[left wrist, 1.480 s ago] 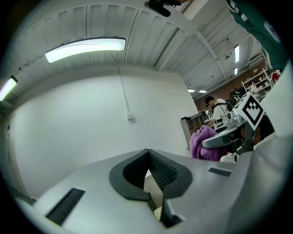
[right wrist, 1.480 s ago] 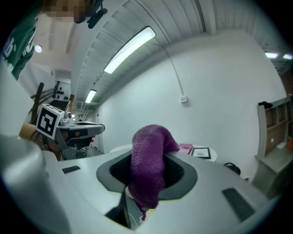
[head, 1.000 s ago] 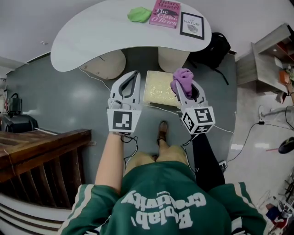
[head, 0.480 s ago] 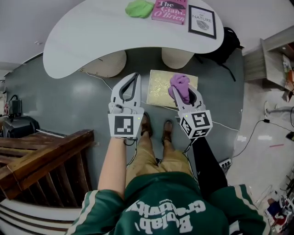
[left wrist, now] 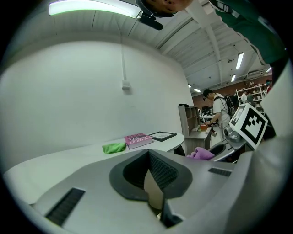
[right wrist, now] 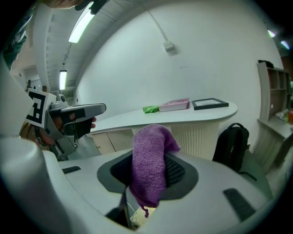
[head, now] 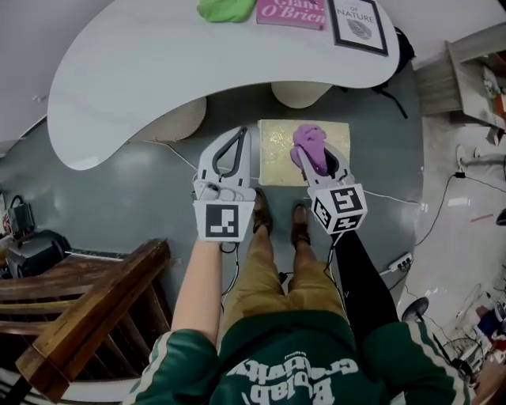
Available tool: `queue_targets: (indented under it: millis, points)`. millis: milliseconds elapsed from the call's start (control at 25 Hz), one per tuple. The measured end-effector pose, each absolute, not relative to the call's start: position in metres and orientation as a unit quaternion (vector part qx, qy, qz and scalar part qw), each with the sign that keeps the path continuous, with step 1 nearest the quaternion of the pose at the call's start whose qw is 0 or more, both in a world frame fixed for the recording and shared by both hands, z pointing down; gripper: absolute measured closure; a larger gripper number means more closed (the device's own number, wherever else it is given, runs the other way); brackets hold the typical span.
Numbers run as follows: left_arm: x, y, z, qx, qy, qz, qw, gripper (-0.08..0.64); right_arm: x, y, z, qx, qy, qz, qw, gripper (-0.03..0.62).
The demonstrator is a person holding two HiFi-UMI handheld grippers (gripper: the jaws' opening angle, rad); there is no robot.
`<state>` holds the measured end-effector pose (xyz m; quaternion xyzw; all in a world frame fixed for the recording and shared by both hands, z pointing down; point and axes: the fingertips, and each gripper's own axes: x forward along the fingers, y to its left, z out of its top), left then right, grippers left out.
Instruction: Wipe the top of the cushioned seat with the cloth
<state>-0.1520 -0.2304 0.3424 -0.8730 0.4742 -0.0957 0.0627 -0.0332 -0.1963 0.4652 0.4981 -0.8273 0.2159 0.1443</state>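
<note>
The right gripper (head: 315, 158) had its fingers shut tight on the purple cloth (head: 310, 145); the cloth stuck up betw. them, over the middle of the gold cushioned seat (head: 277, 150); I couldn't tell if it touched; the seat sat on the grey floor (head: 118, 182), just by the near edge of the white tabletop (head: 158, 63); the left gripper (head: 239, 134) had its fingers closed w/ nothing in them, over the floor just beside the seat's left edge; a green rag (head: 225, 8), a pink book (head: 291, 11) & a framed pic (head: 360, 24) lay near the tabletop's right end.
</note>
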Motion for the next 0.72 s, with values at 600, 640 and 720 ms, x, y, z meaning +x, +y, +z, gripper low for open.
queue_targets:
  millis: [600, 640, 720]
  points:
    - [-0.176, -0.279, 0.435, -0.889, 0.45, -0.081, 0.019, 0.545, -0.085, -0.238, 0.592, 0.498, -0.807, 0.258, 0.183, 0.462]
    - [-0.176, -0.284, 0.44, -0.889, 0.452, -0.077, 0.018, 0.545, -0.086, -0.243, 0.604, 0.496, -0.807, 0.262, 0.187, 0.462]
    - [-0.18, -0.291, 0.449, -0.885, 0.46, -0.076, 0.015, 0.545, -0.092, -0.25, 0.626, 0.488, -0.806, 0.274, 0.193, 0.462]
